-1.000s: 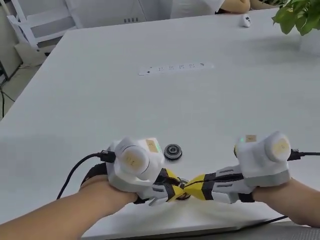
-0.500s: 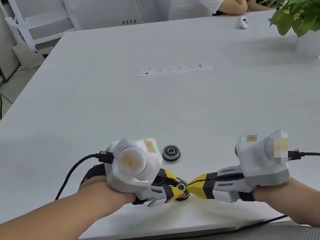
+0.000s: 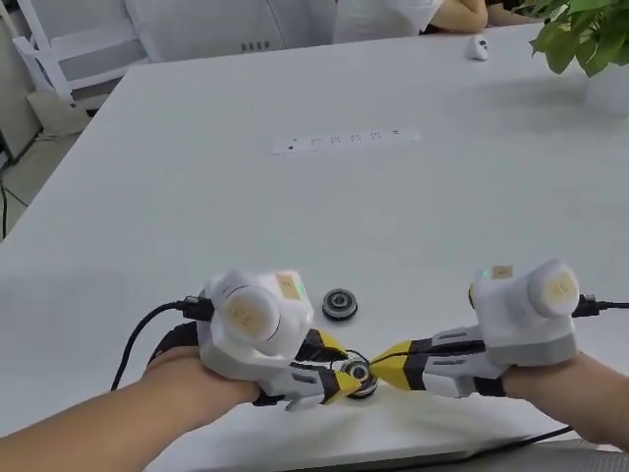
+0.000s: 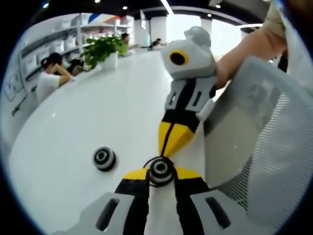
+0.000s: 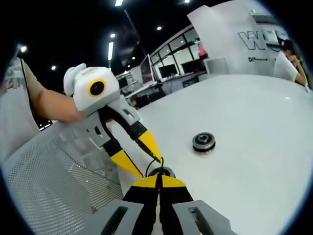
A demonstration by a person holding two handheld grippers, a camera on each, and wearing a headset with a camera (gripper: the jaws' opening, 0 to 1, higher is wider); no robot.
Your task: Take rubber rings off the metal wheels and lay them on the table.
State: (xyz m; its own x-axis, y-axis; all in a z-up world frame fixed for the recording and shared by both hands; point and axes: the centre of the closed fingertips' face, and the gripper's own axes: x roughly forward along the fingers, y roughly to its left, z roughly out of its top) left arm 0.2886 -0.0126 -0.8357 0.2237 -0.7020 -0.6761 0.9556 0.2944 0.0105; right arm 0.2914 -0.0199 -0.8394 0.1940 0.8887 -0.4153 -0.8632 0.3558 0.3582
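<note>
1. My left gripper (image 4: 161, 175): clamps 1 metal wheel (image 3: 360, 375) at the near edge of the table (image 3: 295, 216), steadying it.
2. My right gripper (image 5: 158, 180): pinches its rubber ring (image 5: 157, 164), to peel it off.
3. Second wheel (image 3: 340, 303): lies just beyond.

Right gripper (image 5: 158, 180) pinching a rubber ring (image 5: 161, 163) at a metal wheel (image 5: 164, 172)

Its black-and-yellow jaws are pressed together on a thin black loop that rises just past their tips, with the wheel right behind. The left gripper (image 5: 150, 166) slants in from the left in a hand (image 5: 51, 105), its two yellow-tipped jaws spread to either side of that wheel. A second metal wheel (image 5: 204, 142) lies flat on the white table (image 5: 254, 122), apart to the right. A white mesh panel (image 5: 54, 181) covers the lower left.
</note>
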